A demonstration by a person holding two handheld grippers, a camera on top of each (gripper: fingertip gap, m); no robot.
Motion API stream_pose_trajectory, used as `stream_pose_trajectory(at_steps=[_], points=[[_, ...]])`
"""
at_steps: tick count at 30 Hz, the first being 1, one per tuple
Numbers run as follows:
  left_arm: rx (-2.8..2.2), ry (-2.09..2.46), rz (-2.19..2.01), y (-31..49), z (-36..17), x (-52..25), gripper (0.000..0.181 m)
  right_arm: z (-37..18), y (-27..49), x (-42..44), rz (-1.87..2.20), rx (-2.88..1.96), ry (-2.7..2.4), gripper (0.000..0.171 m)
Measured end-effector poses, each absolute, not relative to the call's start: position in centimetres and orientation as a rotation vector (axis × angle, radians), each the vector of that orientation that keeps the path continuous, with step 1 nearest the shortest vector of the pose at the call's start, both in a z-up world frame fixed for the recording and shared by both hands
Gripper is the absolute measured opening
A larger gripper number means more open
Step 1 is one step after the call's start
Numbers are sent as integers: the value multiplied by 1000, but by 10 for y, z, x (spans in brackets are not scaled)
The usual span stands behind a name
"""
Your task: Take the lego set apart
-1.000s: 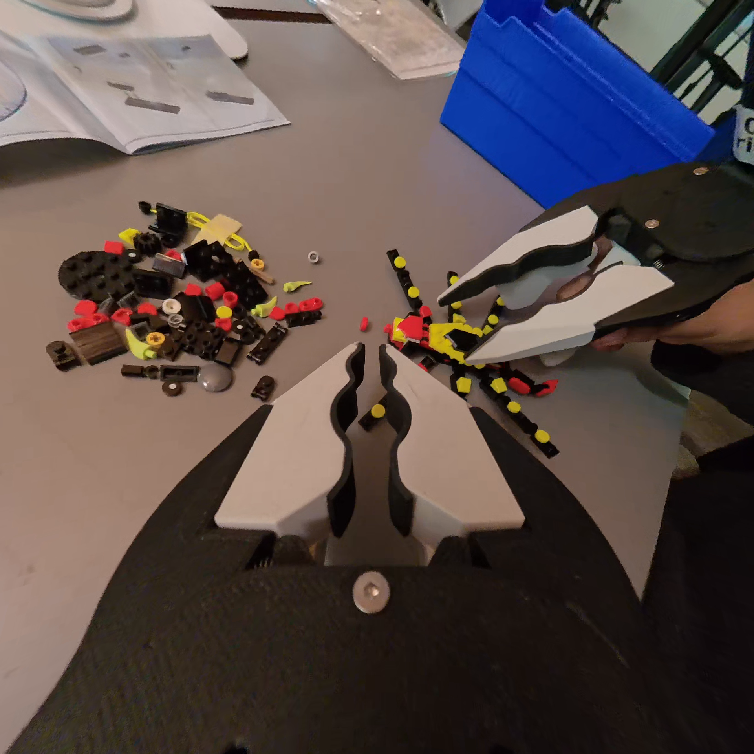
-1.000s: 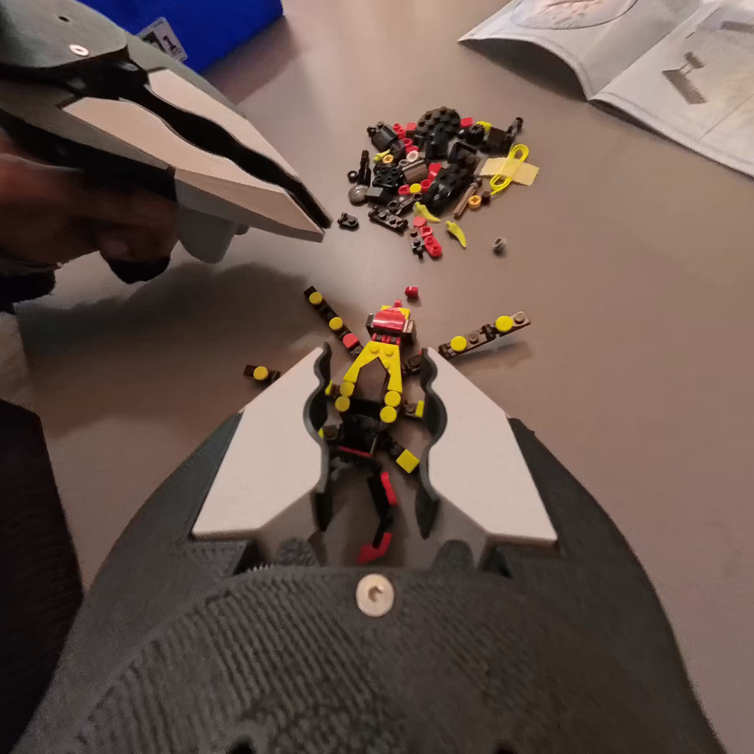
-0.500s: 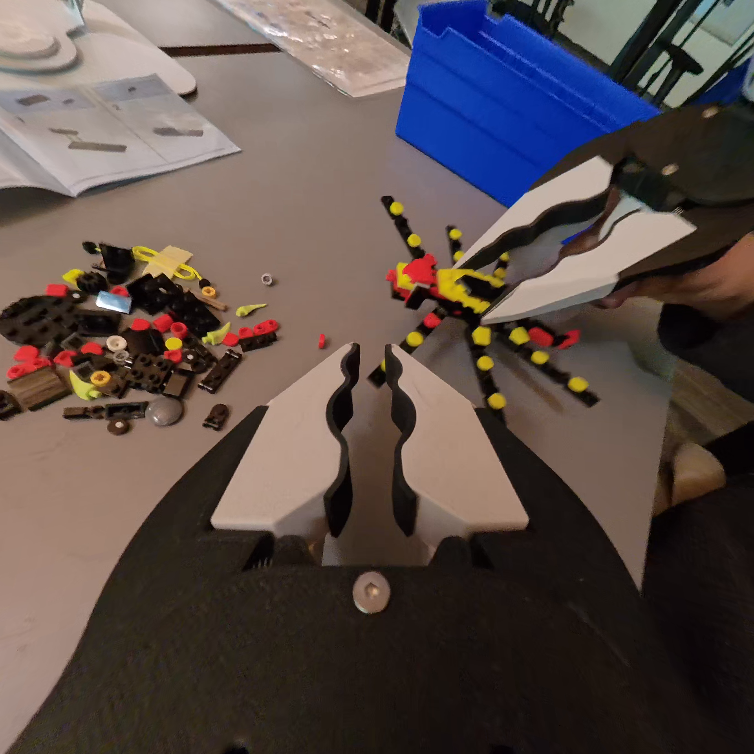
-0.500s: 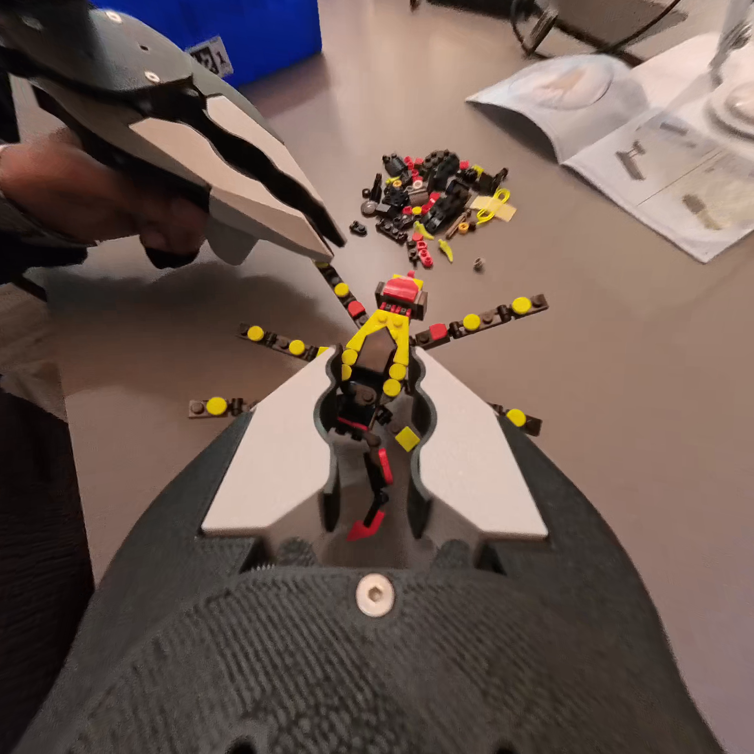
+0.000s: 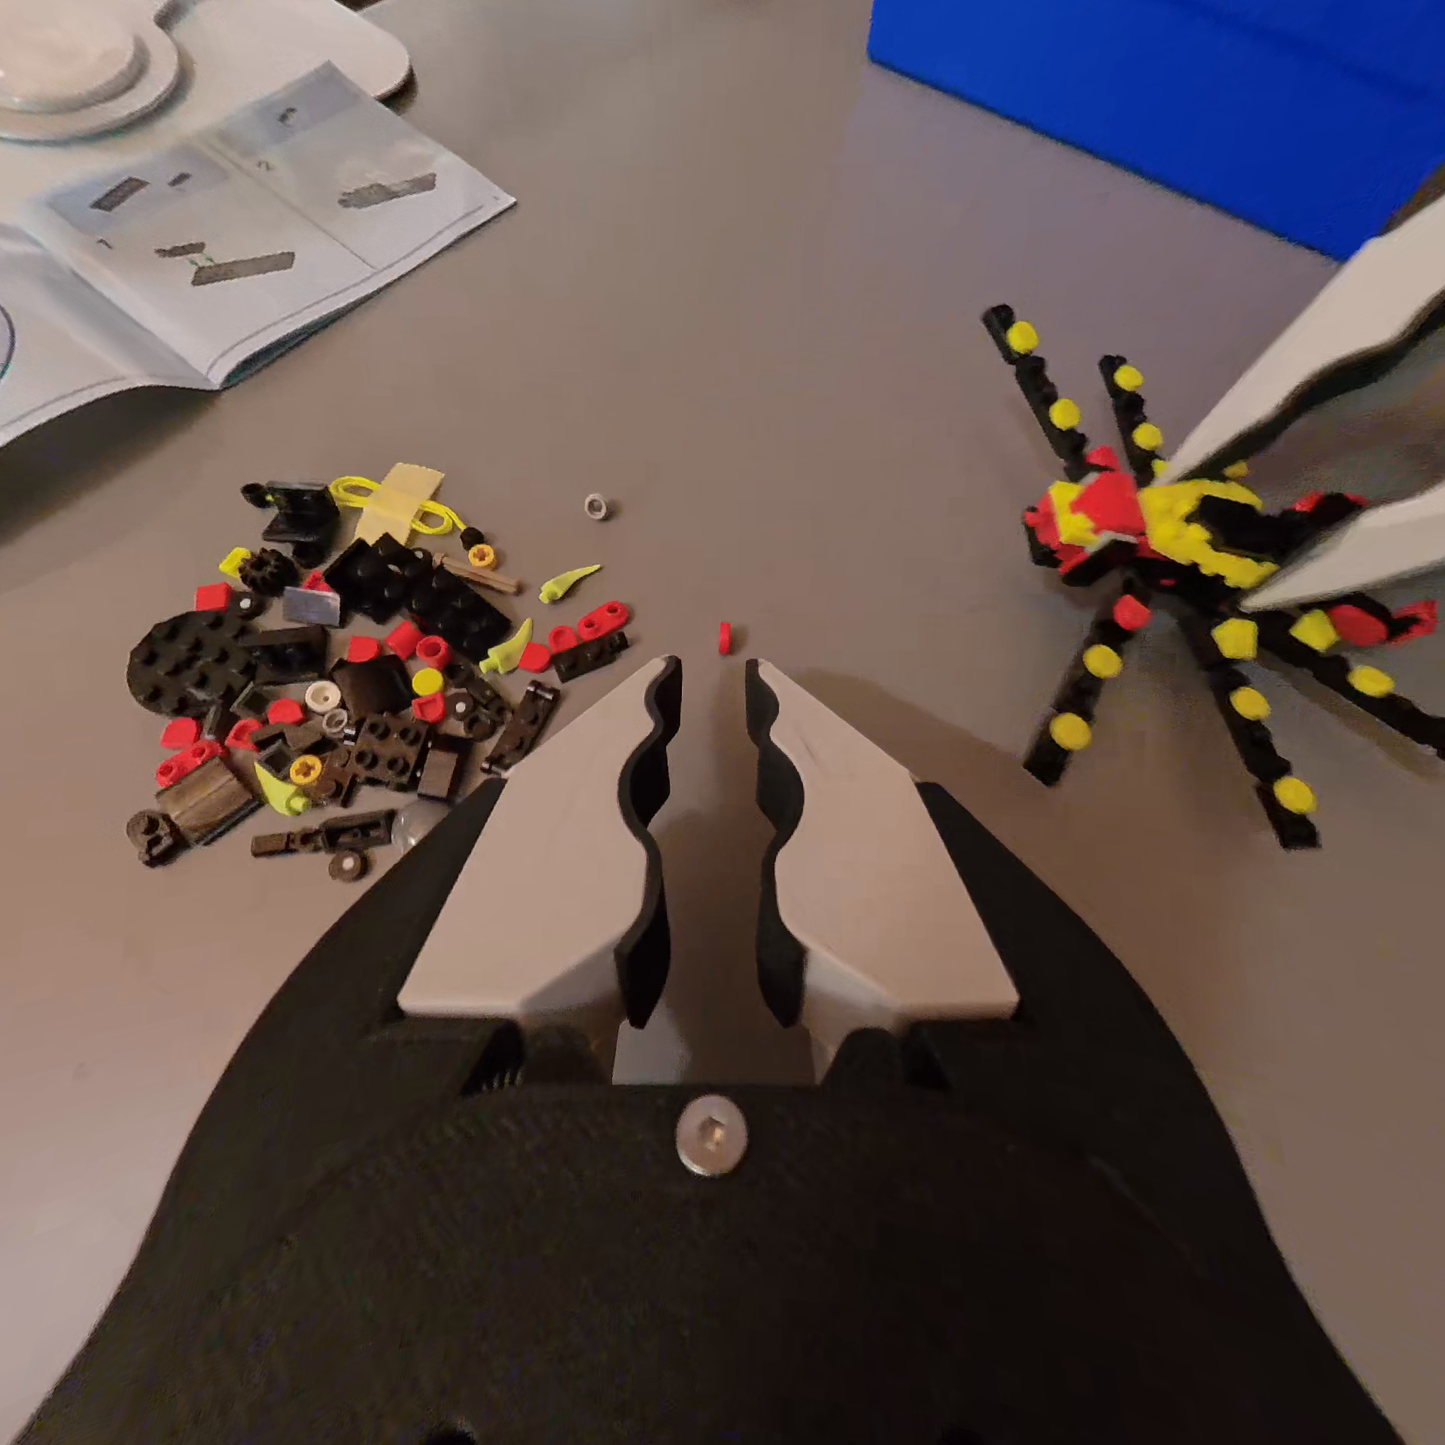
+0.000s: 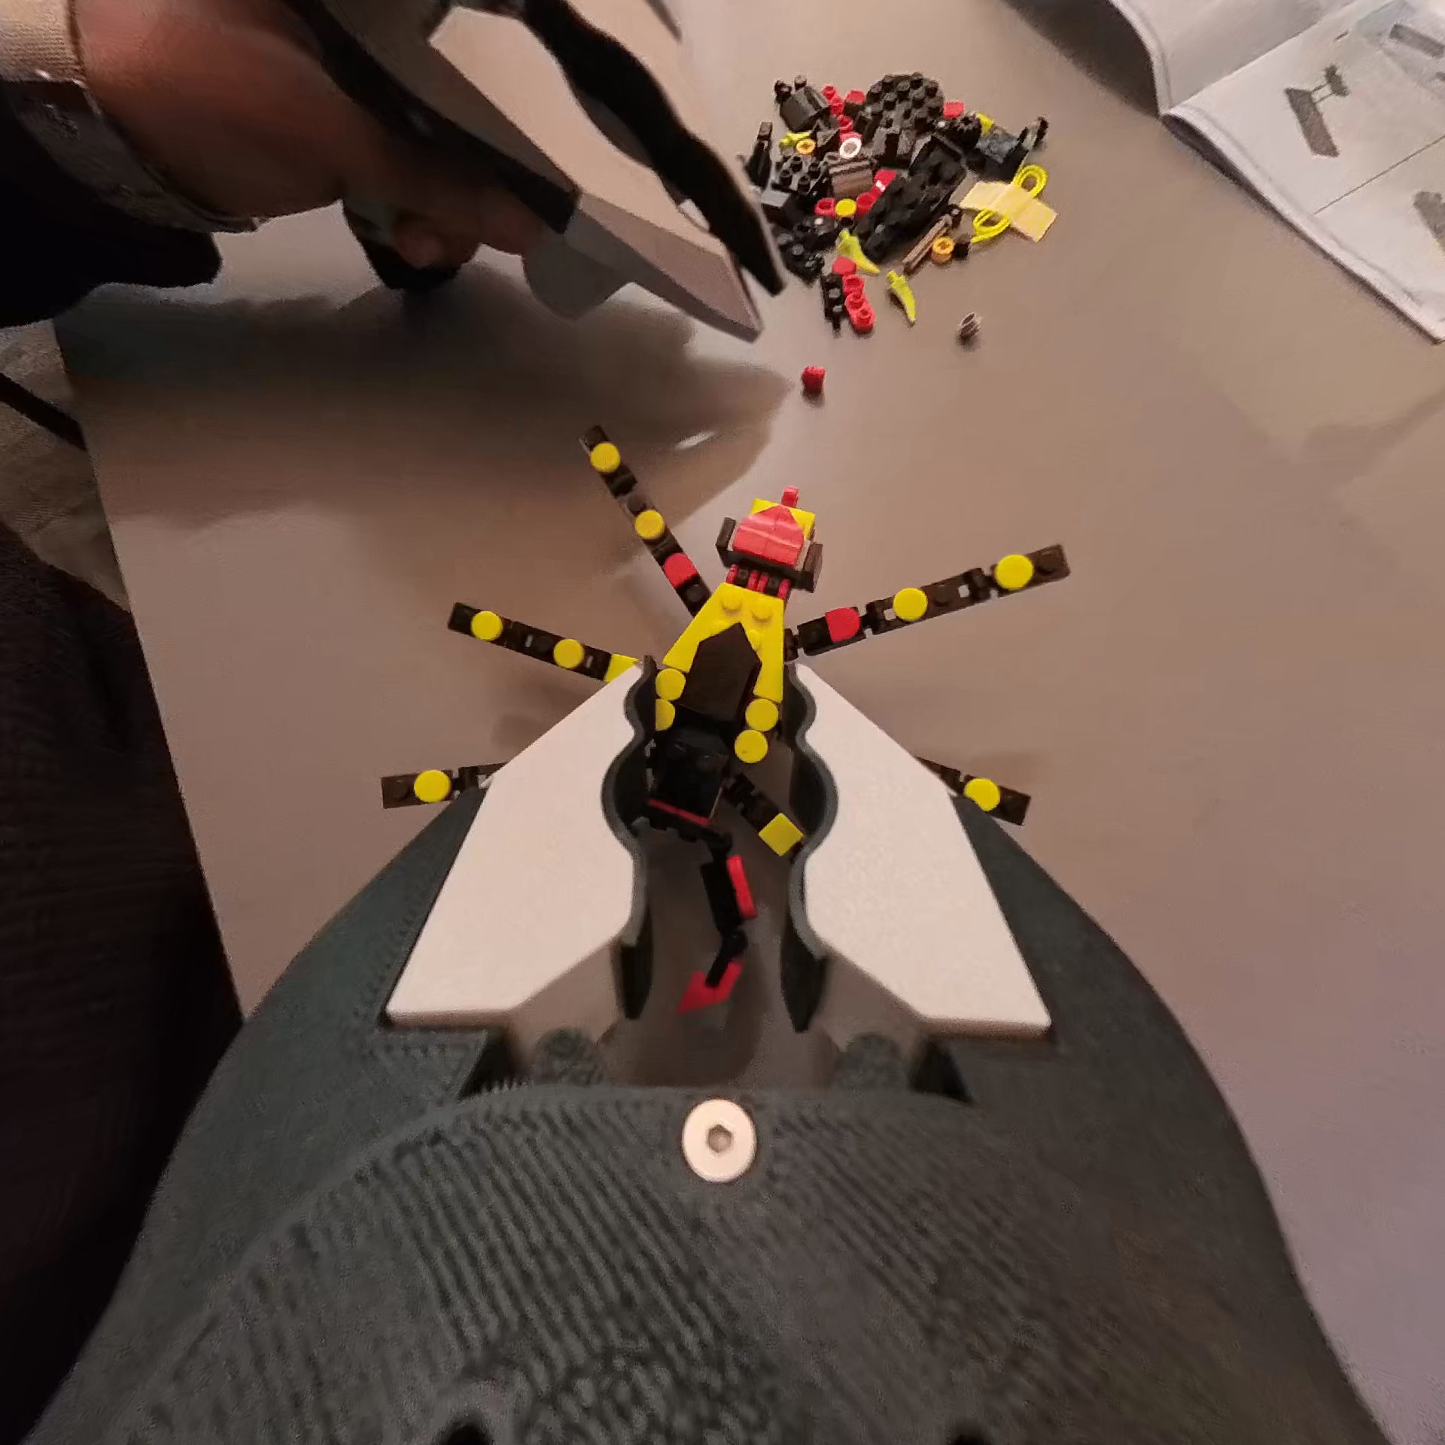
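My right gripper (image 6: 719, 680) clamps the spider model (image 6: 731, 672) above the tabletop (image 5: 782, 313), legs still attached; my left gripper (image 5: 711, 665) is empty, jaws apart, near the loose-piece pile (image 5: 352, 672).

Loose pieces (image 5: 352, 672) lie left of the spider model (image 5: 1173, 539), booklet (image 5: 234, 234) behind them.
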State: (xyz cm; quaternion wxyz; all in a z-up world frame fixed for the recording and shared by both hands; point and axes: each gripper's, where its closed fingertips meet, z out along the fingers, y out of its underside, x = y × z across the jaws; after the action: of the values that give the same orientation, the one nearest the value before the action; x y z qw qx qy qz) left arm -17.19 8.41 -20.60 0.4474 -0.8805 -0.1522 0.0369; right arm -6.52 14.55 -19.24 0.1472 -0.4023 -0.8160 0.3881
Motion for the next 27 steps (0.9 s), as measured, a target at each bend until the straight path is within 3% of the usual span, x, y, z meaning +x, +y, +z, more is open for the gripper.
stream_pose_trajectory(at_steps=[12,23,27], points=[[-2290,-344,86,110,-221,-177,0,-188,169,-49,1121,-1268,-2208,31],[-2198,-429,40,92,-208,-191,0,-188,170,-60,1152,-1298,-2191,32],[-2185,-416,-21,97,-210,-180,9,-191,162,-62,1135,-1264,-2229,32]])
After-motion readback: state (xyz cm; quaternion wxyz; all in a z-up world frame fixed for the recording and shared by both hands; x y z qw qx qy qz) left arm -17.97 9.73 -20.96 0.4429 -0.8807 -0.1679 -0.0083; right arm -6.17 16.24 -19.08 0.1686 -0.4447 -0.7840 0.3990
